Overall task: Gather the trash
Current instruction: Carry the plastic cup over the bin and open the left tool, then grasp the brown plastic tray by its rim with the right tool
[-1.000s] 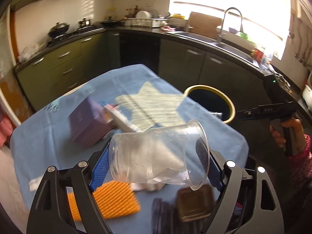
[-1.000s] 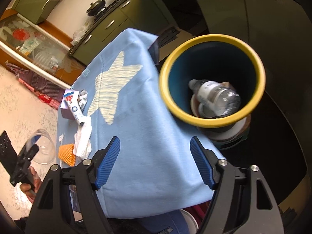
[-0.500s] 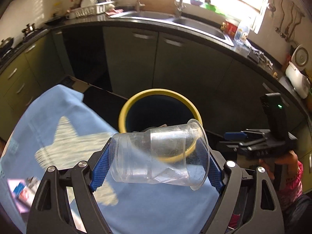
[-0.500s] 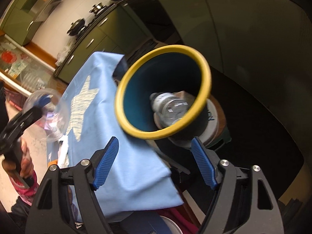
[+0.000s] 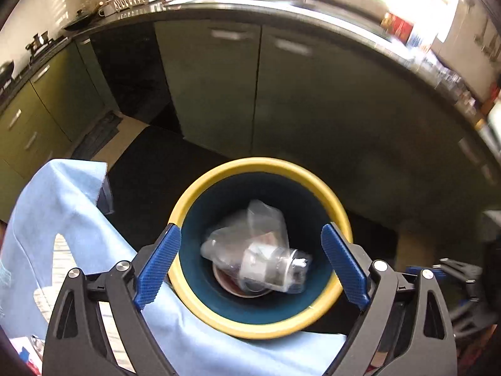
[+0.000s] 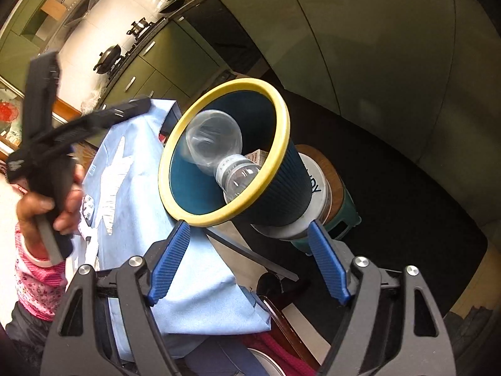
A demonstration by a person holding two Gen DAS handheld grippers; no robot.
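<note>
While the left gripper (image 5: 250, 266) hangs low in the frame over the yellow-rimmed bin (image 5: 191, 203), its jaws are opening with nothing between them. Inside the bin, at centre, the clear plastic cup (image 5: 266, 222) lies on a bottle (image 5: 269, 266). Spread wide, the right gripper (image 6: 249, 263) is empty.

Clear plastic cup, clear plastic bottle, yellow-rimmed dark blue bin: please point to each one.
Clear plastic cup (image 6: 216, 139): right wrist view, its side wall.
Clear plastic bottle (image 6: 239, 178): right wrist view, its shoulder.
Yellow-rimmed dark blue bin (image 5: 260, 163): left wrist view, its far rim.
</note>
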